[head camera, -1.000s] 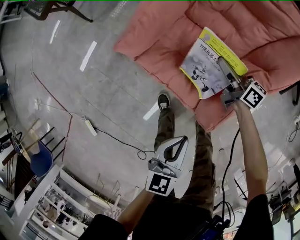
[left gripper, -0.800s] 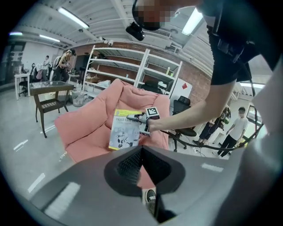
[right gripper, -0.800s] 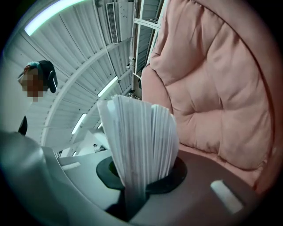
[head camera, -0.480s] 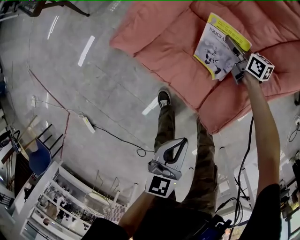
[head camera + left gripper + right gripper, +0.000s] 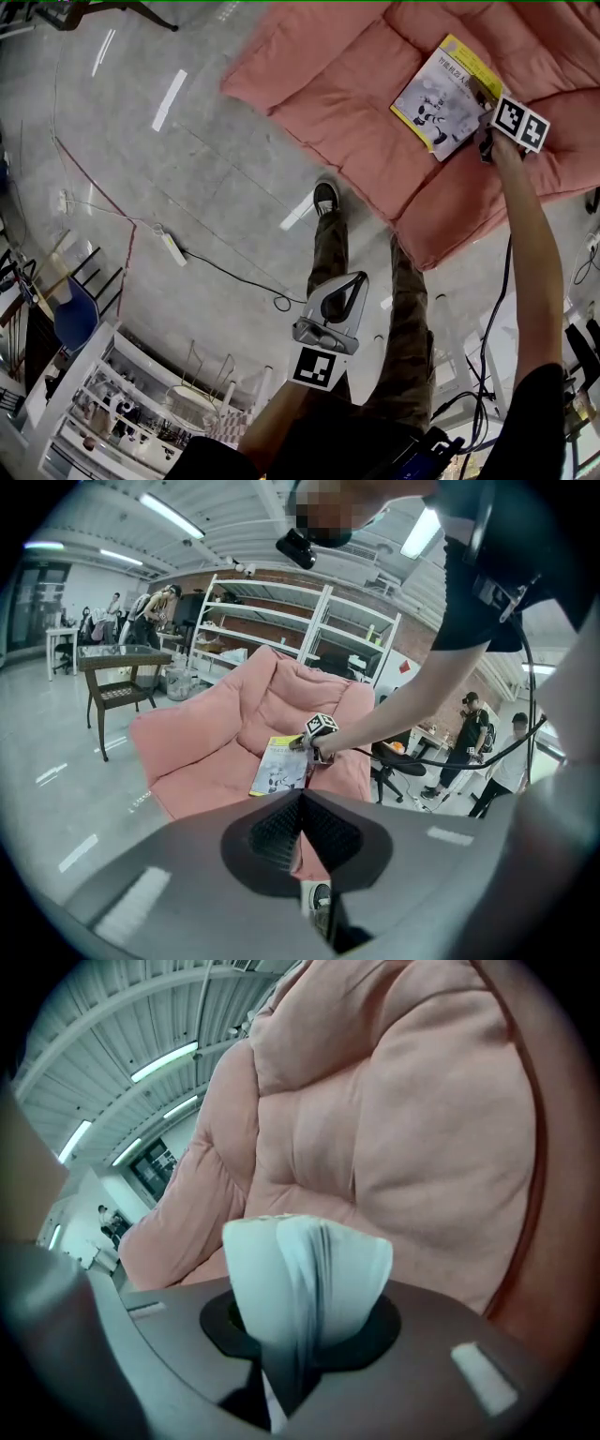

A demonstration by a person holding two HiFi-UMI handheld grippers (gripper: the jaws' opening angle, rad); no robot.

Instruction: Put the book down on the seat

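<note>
down at the near left the left gripper (image 5: 353, 282) hangs by the person's leg, its jaws closed together on nothing, taking no part. further right and farther off lies the pink seat (image 5: 328, 103), a big padded cushion, and the book (image 5: 439, 97) rests cover-up on its right half, looking flat on the padding. at the book's right edge is the right gripper (image 5: 482, 120), its jaws opening with the fanned pages still between them, so the hold looks to be letting go. i'd say this is the release itself, the last step. next the jaws need to spread clear of the pages, then the gripper should draw straight back to the right without dragging the book along.
</note>
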